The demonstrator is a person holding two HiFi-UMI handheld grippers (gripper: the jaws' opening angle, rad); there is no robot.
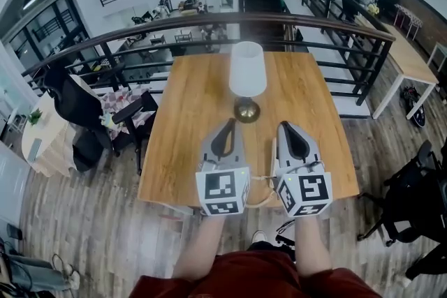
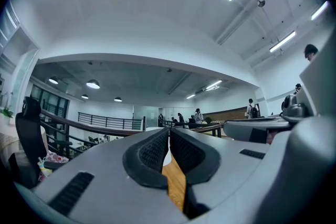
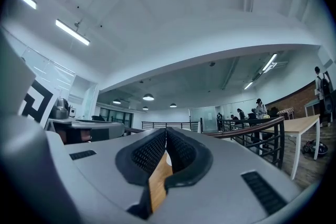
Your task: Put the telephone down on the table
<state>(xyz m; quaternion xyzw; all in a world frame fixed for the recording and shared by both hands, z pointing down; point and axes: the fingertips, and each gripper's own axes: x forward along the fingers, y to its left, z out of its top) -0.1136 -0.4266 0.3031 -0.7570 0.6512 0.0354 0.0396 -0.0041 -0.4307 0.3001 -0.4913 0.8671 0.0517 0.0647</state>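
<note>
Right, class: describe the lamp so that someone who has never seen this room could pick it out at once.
Start at the wooden table beside the dark railing. The lamp stands on its middle line, just beyond the centre. Unlike the grey left gripper and right gripper in front of it, it has a white shade on a round brassy base.

- We are seeing the desk [image 1: 188, 150] showing smooth, warm wood with a clear grain and a soft sheen.
- We are finding the lamp shade [image 1: 248, 68] looking matt white, while the lamp base [image 1: 246, 110] is gleaming like polished brass-coloured metal.
- We are noticing the left tongs [image 1: 225, 125] and right tongs [image 1: 288, 127] wearing matt grey plastic shells, their pads [image 2: 152, 153] looking black, ribbed and rubbery.
- We are seeing the floor [image 1: 84, 220] showing greyish, worn-looking wood planks.
- We are seeing the railing [image 1: 140, 31] looking like dark metal.
</note>
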